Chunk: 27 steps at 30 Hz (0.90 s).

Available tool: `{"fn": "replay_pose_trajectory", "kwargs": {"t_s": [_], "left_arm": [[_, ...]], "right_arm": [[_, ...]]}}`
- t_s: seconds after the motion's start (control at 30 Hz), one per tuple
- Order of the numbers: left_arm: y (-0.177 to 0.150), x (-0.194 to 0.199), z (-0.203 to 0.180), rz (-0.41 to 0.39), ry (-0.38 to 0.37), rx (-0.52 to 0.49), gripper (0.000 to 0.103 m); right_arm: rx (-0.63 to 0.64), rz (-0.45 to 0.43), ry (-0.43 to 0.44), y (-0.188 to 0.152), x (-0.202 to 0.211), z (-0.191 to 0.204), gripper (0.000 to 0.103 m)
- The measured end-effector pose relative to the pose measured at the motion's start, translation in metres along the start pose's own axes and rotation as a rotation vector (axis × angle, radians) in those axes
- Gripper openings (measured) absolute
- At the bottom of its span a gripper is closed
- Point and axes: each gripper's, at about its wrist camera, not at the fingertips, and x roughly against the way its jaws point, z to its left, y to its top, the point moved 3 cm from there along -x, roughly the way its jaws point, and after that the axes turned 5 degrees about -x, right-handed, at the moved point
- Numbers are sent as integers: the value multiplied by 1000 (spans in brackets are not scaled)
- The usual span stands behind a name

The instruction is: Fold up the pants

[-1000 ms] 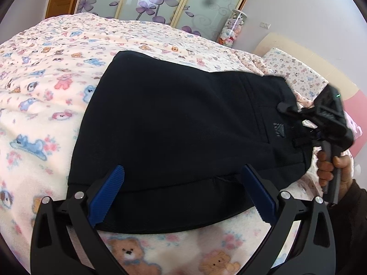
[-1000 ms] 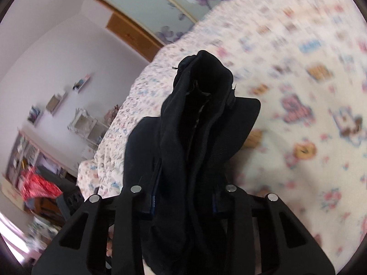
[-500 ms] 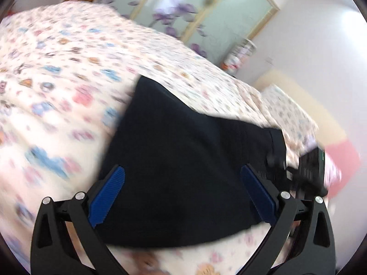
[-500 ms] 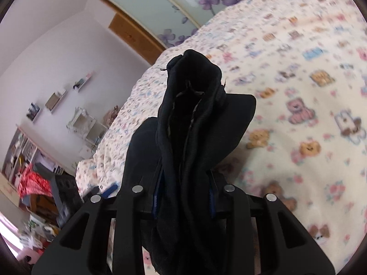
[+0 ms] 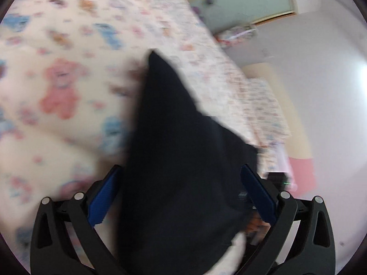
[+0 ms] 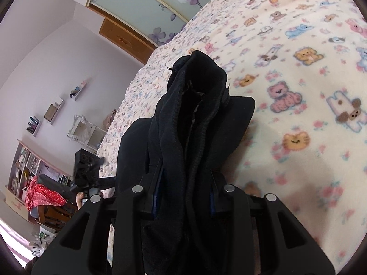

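Note:
The black pants [image 5: 183, 151] lie folded on a bed with a teddy-bear blanket [image 5: 57, 91]. My left gripper [image 5: 181, 194] is open, its blue pads wide apart on either side of the near edge of the pants; the view is blurred. My right gripper [image 6: 183, 197] is shut on a thick bunch of the black pants [image 6: 195, 119], which stands up between its fingers above the blanket [image 6: 309, 91]. The left gripper [image 6: 87, 171] shows at the left in the right wrist view.
A pillow [image 5: 263, 105] and headboard [image 5: 282, 100] lie beyond the pants at the right. Wardrobe doors with purple flowers [image 6: 160, 6] stand behind the bed. Shelves and clutter [image 6: 34, 171] fill the room's left side.
The left gripper has swung and moved closer over the pants, still open; its view is now tilted and blurred. The right gripper keeps its hold on the bunched pants and has shifted only slightly.

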Motion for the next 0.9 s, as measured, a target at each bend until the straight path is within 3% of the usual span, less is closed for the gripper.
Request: {"fn": "replay_pose_trajectory", "kwargs": {"t_s": [0.1,0.23,0.3,0.33,0.43,0.6,0.73,0.9], "left_arm": [[-2,-6,-6,1,-11,-11,101],[-6,3,-20,-50,-139,0,98],[-10,5,-23,-47,-83,-28,86],[-12,2,-21,-35,-15,-36,72],[-19,-9,-8,9,123,-20,47],[-18,-2,3,-8,98,28,45],[-22,2,0,-21,125,-4,15],[-19,4,-17,-73,129,-54,10]], "right_arm": [[-10,-1,1,-3,0,-2,32],[-22,1,0,-4,0,-7,32],[-35,2,0,-5,0,-10,33],[-42,2,2,-5,0,-12,33],[-45,0,1,-7,1,-13,33],[-52,-4,0,-9,1,-14,33],[-27,-35,-8,-11,4,-6,32],[-61,-82,67,-5,10,4,30]]}}
